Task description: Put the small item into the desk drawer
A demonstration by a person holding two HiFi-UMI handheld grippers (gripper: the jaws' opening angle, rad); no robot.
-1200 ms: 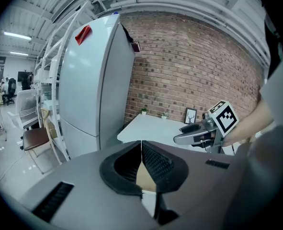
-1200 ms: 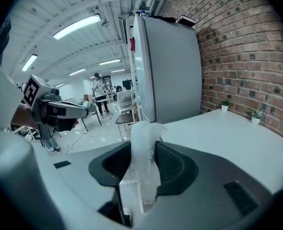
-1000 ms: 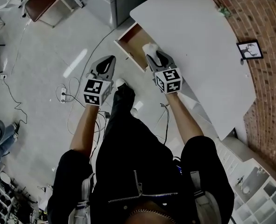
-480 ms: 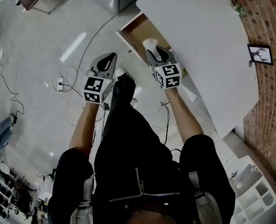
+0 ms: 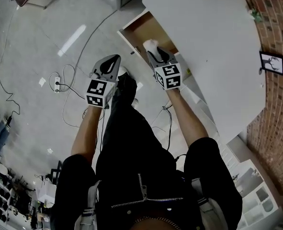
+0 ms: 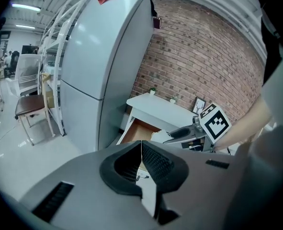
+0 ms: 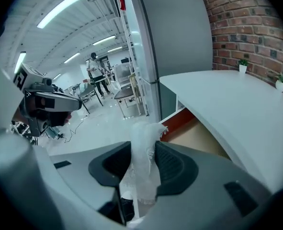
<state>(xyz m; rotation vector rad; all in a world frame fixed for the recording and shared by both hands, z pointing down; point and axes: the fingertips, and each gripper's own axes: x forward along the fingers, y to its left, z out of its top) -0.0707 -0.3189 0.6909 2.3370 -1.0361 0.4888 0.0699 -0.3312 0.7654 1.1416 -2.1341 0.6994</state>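
The small item (image 5: 151,44) is a white, net-like wad, and my right gripper (image 5: 153,51) is shut on it. In the right gripper view the white item (image 7: 142,147) stands up between the pads of the right gripper (image 7: 143,166). It hangs over the near edge of the open desk drawer (image 5: 143,30), whose wooden inside (image 7: 198,137) shows under the white desk top (image 7: 237,104). My left gripper (image 5: 110,65) is held over the floor to the left of the drawer. Its jaws meet with nothing between them in the left gripper view (image 6: 141,159), where the drawer (image 6: 137,131) also shows.
A tall grey cabinet (image 6: 103,66) stands left of the desk. Cables and a power strip (image 5: 55,84) lie on the floor. A brick wall (image 5: 270,28) carries a framed picture (image 5: 272,63). A chair (image 6: 28,104) stands far left. A person (image 7: 94,68) stands far back.
The head view has drifted, so the desk sits further right. The right gripper with the white item has edged slightly toward the drawer. The left gripper has barely moved.
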